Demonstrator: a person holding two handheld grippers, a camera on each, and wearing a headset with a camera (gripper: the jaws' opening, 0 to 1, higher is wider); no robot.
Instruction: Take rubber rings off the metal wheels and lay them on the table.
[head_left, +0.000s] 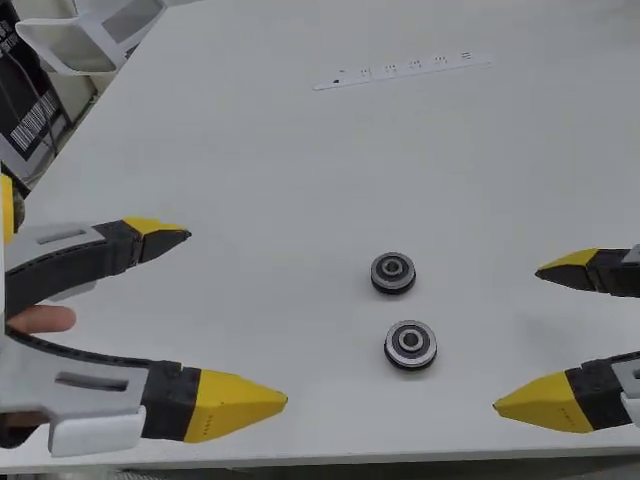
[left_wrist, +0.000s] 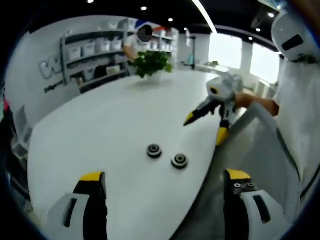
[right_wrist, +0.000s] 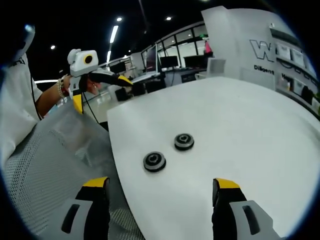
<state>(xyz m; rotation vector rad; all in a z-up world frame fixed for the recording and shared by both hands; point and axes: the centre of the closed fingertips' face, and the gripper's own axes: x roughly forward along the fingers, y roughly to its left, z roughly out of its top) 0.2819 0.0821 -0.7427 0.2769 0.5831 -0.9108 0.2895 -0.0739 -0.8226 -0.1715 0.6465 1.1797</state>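
table (head_left: 250, 150): white, matte, flat | lying on it near front edge: far wheel (head_left: 392, 272) and near wheel (head_left: 410, 344), both metal, flat on their sides, close together, not touching | dark rubber ring (head_left: 410, 365) around each | far side: thin white strip (head_left: 402, 70) with small dark marks, well apart from both

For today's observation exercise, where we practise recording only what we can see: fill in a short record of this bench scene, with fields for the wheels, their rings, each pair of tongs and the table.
wheels: two, far wheel and near wheel, lying flat, apart
rubber rings: dark, apparently on both wheels
left tongs: open, holding nothing, left of the wheels
right tongs: open, holding nothing, right of the wheels
table: white, wheels near its front edge
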